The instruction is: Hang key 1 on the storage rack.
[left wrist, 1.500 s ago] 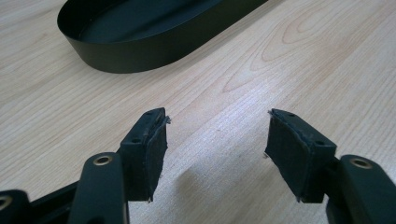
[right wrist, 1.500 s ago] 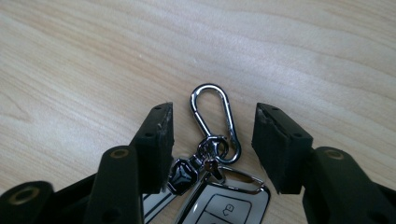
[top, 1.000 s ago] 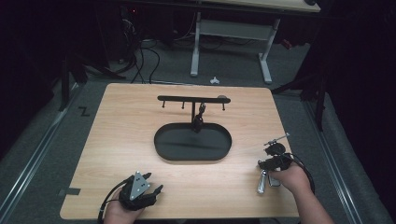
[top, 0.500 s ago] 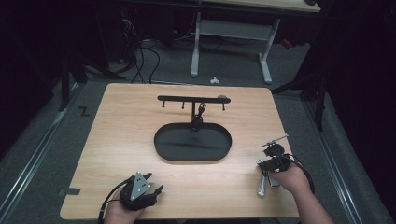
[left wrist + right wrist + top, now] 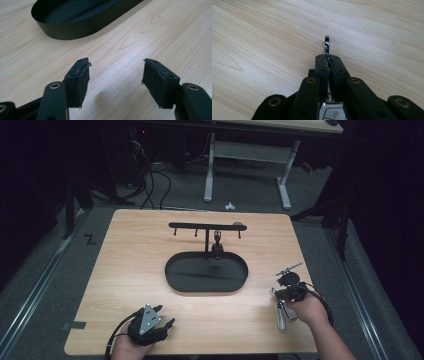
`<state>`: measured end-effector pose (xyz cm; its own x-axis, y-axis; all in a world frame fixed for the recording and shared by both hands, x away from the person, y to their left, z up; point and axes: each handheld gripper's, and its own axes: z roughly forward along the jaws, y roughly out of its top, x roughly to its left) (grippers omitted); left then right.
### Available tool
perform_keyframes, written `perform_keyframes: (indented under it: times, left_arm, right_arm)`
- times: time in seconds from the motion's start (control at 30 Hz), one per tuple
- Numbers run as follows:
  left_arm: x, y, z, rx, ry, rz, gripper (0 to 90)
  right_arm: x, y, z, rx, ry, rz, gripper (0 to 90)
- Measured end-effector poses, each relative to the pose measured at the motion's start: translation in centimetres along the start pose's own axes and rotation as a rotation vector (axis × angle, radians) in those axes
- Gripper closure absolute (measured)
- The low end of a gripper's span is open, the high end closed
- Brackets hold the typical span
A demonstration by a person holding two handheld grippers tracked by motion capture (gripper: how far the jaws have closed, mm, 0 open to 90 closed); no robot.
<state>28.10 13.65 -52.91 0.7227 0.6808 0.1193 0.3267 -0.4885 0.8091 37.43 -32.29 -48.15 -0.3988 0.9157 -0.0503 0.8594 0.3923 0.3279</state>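
Now, from the left: my left gripper (image 5: 150, 324) rests at the near-left edge of the table (image 5: 130, 255), in the same spot as a second ago. Its jaws stand wide apart with nothing between them, and in the left gripper view (image 5: 115, 75) they look over bare wood toward the black oval tray (image 5: 75, 27).

At the middle of the table, the tray (image 5: 172, 279) lies in front of a black rack (image 5: 206, 226) with a crossbar and small hooks; something small and dark hangs from one hook, too small to tell.

At the right, my right gripper (image 5: 286, 287) has drifted a little nearer to me and lower over the last second. I judge this as the lift just starting or pausing, with no move yet toward the rack.

The right jaws are clamped tight on a car key (image 5: 327, 46). Its metal ring pokes out just past the fingertips, while the silver fob (image 5: 331, 112) sits back between the jaw arms. In the high view the key (image 5: 281, 316) hangs beside my right hand (image 5: 306, 309), near the table's right edge, well apart from tray and rack.
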Motion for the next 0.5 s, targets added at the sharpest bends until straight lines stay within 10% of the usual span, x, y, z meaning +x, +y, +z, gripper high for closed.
perform_keyframes:
  times: [0.5]
  left_arm:
    - [0.0, 0.0, 0.0, 0.003, -0.002, 0.002, 38.5]
  right_arm:
    - [0.2, 0.0, 1.1, 0.026, -0.027, 0.012, 83.2]
